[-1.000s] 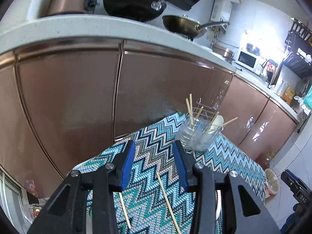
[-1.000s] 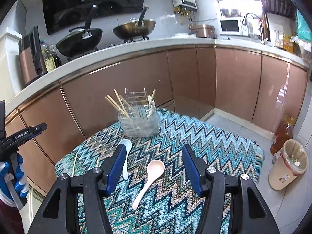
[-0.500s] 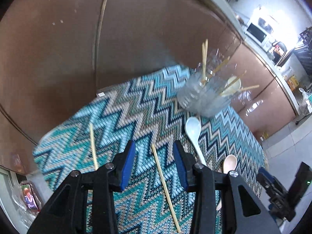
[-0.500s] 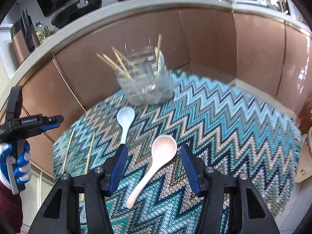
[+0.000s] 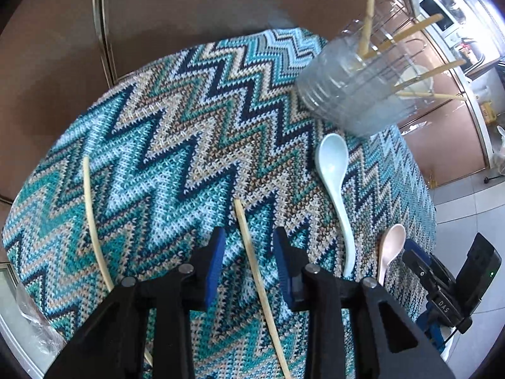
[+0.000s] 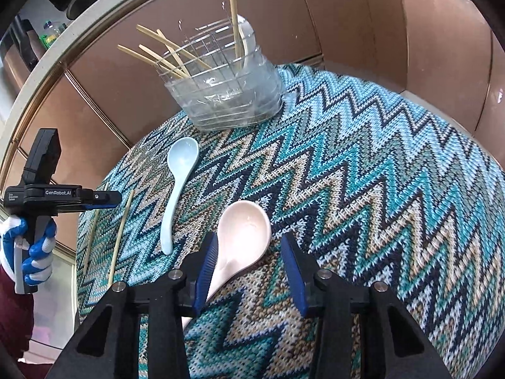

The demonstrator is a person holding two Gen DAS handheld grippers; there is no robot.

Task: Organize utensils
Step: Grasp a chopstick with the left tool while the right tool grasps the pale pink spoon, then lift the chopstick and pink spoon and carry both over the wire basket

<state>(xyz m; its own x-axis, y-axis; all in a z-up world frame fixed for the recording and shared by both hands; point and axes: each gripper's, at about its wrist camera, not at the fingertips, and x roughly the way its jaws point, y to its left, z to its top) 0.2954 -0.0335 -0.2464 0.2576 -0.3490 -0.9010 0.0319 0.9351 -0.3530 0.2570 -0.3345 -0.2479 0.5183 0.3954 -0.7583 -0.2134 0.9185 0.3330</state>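
Note:
On the zigzag cloth (image 5: 176,120) a bamboo chopstick (image 5: 243,221) lies lengthwise between the jaws of my left gripper (image 5: 249,254). These jaws are closing, with a gap still on each side of the stick. A second chopstick (image 5: 93,221) lies further left. The pink spoon (image 6: 246,230) rests bowl up between the closing jaws of my right gripper (image 6: 249,252). The right pad stands clear of the bowl, so nothing is gripped. A pale blue spoon (image 6: 176,189) lies to its left. Behind them the clear container (image 6: 227,98) holds several chopsticks and a spoon.
Brown cabinet doors (image 6: 363,31) stand close behind the small cloth-covered table, whose edge drops off all round. In the right wrist view a gloved hand (image 6: 31,246) holds the left gripper at the left edge. Tiled floor (image 5: 467,195) shows at the right.
Both grippers have sunk toward the cloth and tipped downward. Their jaws are narrower. The chopstick now sits between the left jaws and the pink spoon's bowl between the right ones.

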